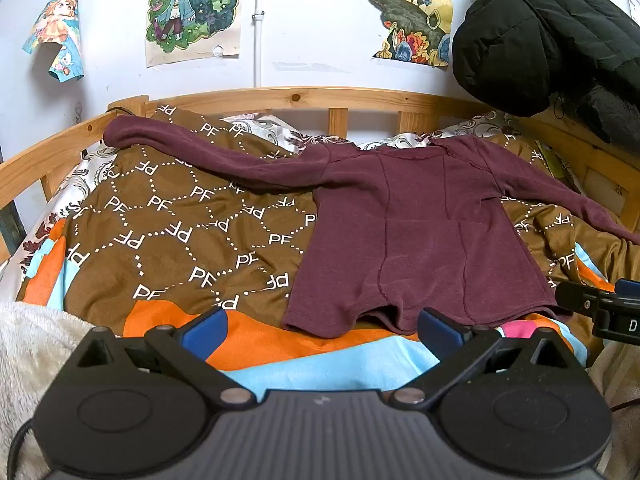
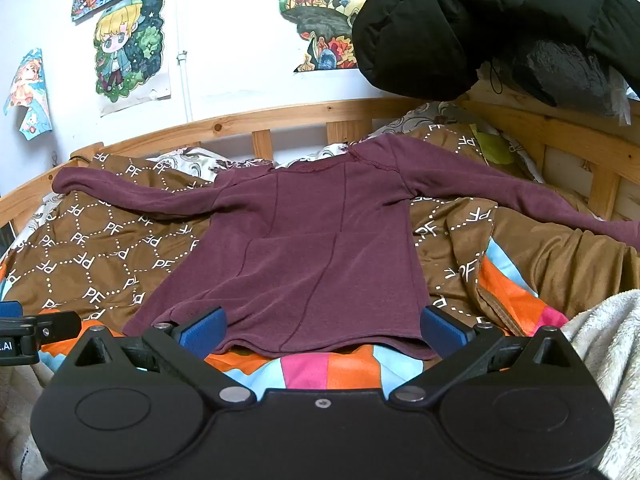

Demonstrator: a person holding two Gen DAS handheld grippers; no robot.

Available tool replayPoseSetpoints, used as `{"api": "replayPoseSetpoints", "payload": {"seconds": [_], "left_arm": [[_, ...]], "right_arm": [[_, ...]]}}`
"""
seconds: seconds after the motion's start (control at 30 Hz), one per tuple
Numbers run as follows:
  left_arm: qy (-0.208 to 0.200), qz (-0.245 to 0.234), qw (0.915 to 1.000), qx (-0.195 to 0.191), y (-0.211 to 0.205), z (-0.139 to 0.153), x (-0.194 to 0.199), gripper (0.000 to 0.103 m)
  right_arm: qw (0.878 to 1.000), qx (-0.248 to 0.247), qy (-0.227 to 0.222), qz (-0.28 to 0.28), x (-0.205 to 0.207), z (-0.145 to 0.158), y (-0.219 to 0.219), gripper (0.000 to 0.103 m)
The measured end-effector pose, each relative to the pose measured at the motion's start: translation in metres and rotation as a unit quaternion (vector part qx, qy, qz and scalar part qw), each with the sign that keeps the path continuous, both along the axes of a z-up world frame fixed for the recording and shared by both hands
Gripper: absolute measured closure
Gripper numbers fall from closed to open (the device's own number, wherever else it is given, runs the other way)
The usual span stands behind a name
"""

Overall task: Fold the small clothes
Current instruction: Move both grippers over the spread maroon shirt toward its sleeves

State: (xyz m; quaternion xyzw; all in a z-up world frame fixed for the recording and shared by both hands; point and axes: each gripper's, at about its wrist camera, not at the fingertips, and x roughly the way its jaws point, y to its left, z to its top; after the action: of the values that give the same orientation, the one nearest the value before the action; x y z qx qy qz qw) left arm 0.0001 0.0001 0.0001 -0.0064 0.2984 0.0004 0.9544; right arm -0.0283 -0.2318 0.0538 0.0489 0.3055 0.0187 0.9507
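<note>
A maroon long-sleeved shirt lies flat on the bed, both sleeves spread wide, hem toward me. It also shows in the right wrist view. My left gripper is open and empty, just in front of the hem's left part. My right gripper is open and empty, its blue fingertips at either side of the hem, right at its edge. The right gripper's finger shows at the right edge of the left wrist view. The left gripper's finger shows at the left edge of the right wrist view.
A brown patterned blanket over an orange, blue and pink sheet covers the bed. A wooden rail runs behind. A black padded jacket hangs at the upper right. A cream fleece lies at the near right.
</note>
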Motion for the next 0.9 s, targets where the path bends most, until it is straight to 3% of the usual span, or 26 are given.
{"api": "replayPoseSetpoints", "payload": {"seconds": [0.9], "left_arm": [[0.005,0.002,1.0,0.003,0.001,-0.0053,0.0022,0.001]], "right_arm": [[1.0,0.001,0.005,0.001,0.0004,-0.0003,0.0011,0.0]]}}
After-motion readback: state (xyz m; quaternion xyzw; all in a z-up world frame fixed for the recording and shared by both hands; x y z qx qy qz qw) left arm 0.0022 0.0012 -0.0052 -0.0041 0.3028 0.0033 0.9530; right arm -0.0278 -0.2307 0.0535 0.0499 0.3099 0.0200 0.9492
